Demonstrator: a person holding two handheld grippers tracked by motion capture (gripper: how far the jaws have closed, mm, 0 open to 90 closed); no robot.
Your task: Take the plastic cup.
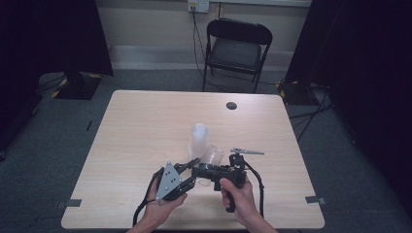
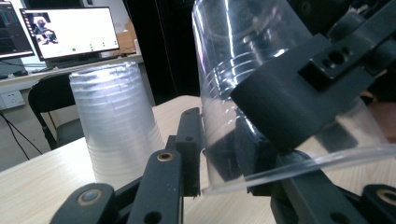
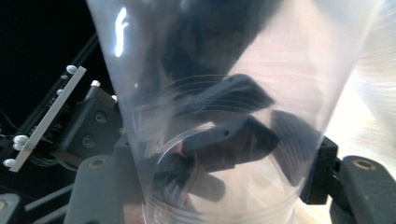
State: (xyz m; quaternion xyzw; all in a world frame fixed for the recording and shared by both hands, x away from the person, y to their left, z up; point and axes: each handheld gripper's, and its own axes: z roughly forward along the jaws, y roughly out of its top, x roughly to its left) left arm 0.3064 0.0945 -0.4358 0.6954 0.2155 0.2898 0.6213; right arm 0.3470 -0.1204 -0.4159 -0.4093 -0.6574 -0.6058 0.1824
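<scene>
Pale wood table [image 1: 145, 126], grey carpet, black folding chair [image 1: 236, 48] beyond, dark curtains at the sides. A stack of clear cups [image 1: 199, 138] stands upright mid-table. Near my edge, my right tongs [image 1: 203, 171] are clamped on a single clear cup [image 1: 212, 156], tilted off the table; my left tongs [image 1: 190, 165], part open, straddle its rim without pressing. Risk: thin plastic buckles or slips if I squeeze or twist unevenly.

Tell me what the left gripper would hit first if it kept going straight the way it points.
Probably the clear cup already between its jaws, held by the right gripper. Behind it stands the stack of cups, slightly to one side.
</scene>
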